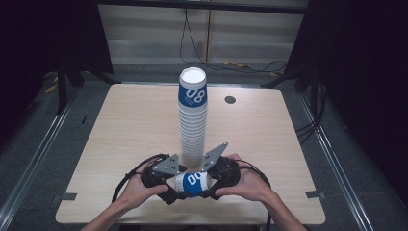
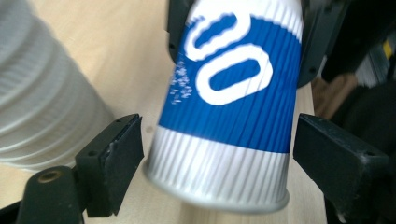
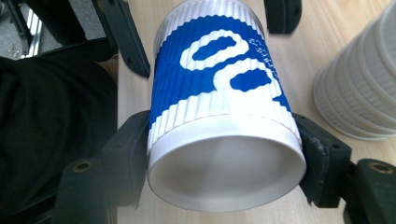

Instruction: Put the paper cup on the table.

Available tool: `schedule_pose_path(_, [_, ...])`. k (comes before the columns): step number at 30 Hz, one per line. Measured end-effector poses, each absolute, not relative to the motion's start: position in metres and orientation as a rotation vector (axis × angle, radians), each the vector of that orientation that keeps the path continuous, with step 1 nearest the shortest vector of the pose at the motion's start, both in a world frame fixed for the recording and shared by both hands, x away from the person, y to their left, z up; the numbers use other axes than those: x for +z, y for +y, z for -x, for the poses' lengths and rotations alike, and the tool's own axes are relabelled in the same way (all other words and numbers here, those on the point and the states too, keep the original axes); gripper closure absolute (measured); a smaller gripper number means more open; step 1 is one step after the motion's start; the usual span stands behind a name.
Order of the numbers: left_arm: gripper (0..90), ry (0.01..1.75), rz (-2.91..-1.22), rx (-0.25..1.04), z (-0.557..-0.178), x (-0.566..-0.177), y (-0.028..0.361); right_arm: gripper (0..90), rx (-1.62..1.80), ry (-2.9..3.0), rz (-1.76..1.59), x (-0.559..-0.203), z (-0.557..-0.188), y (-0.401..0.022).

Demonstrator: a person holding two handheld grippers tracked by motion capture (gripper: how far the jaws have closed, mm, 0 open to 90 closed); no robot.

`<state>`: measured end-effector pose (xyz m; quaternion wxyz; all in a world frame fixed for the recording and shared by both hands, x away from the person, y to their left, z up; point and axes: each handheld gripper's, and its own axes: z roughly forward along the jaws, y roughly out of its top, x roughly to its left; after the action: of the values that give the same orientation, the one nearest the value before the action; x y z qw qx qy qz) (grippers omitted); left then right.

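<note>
Near edge of desk, centre: a blue-and-white ribbed paper cup lies on its side btwn the two grippers, held just above the wood. Right gripper is clamped on the cup's rim end; in the right gripper view both black jaws press against the cup's sides by the open mouth, which faces the camera. Left gripper sits at the cup's base end w/ jaws apart; in the left gripper view there's a gap btwn each jaw and the cup base, so not gripping. Person's left hand and right hand wrap the grippers, forearms coming in from the near edge.

Just beyond, twd mid-desk: tall stack of cups, upright, top cup blue-banded w/ white numerals. Far right part of desk: small dark round grommet.
</note>
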<state>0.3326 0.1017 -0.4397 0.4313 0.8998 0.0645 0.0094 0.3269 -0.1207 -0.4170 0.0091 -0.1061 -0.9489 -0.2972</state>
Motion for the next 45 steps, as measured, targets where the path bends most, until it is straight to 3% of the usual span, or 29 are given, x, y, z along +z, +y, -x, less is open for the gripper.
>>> schedule_pose_path(17, [15.7, 0.364, -2.061, 0.025, -0.340, -0.441, 0.127, 28.8, -1.016, -2.927, 0.534, -0.422, -0.329, -0.140])
schedule_pose_path(28, [15.7, 0.419, -2.009, -0.019, -0.344, -0.448, 0.139, 28.5, -1.178, -2.867, 0.668, -0.425, -0.329, -0.157])
schedule_pose_path(45, [15.6, 0.411, -1.962, 0.018, -0.342, -0.454, 0.142, 28.5, -1.370, -2.747, 0.749, -0.430, -0.327, -0.174])
